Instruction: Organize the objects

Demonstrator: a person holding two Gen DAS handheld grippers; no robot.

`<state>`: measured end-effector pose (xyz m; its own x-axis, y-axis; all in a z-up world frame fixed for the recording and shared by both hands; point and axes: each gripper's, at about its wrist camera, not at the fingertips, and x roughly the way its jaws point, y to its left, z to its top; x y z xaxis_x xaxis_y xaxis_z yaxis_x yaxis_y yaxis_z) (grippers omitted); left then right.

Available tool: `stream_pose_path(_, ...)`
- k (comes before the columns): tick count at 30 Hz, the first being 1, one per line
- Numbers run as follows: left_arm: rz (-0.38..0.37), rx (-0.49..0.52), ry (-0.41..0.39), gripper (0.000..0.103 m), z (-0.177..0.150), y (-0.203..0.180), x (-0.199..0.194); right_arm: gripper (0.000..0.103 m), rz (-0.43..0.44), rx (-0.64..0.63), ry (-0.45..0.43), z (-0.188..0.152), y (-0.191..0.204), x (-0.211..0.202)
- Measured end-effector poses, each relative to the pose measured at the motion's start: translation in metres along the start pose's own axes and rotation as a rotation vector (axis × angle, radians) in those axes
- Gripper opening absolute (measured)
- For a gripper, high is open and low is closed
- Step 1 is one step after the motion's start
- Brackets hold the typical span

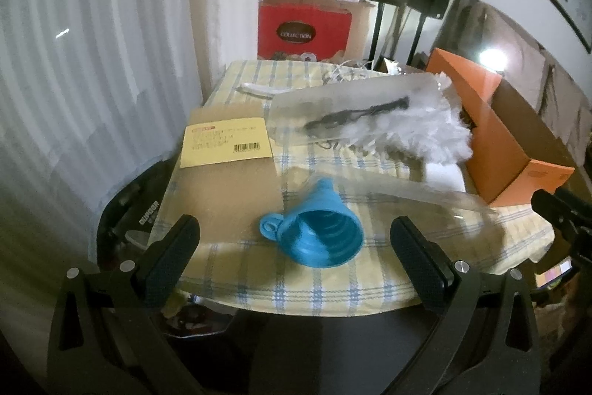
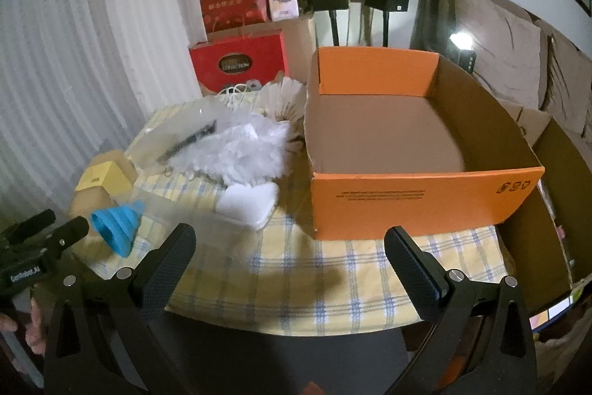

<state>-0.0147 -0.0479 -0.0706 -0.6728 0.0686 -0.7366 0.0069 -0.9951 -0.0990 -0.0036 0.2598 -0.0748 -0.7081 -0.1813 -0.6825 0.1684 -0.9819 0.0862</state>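
Left claw jaws apart, empty, hovering over blue funnel lying on its side on tabletop. Right claw jaws apart, empty, facing orange box, right of funnel.

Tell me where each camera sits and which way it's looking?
Left wrist: sits on the left gripper, looking across the table at the blue funnel; its open fingers show.
Right wrist: sits on the right gripper, facing the empty orange box; its open fingers show.
Both see funnel, box and checked tablecloth.
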Motion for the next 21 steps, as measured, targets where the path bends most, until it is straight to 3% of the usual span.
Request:
stream_pose_path(7,-0.045,0.009,-0.013,0.103,-0.002,0.003,0.018,0.1,0.023,-0.033,0.017,-0.006,0.009,0.016)
stream_pose_path(14,-0.044,0.027,-0.033,0.101,-0.002,0.005,0.026,0.096,0.018,-0.064,0.056,-0.011,0.017,0.035)
stream_pose_path(17,-0.036,0.044,-0.038,0.098,-0.003,0.003,0.027,0.096,0.018,-0.068,0.071,-0.013,0.018,0.041)
stream_pose_path(19,-0.044,0.048,-0.033,0.088,-0.005,0.002,0.028,0.095,0.019,-0.073,0.075,-0.014,0.019,0.042)
stream_pose_path(21,-0.066,0.03,-0.012,0.086,-0.007,0.003,0.031,0.095,0.019,-0.075,0.077,-0.015,0.02,0.042)
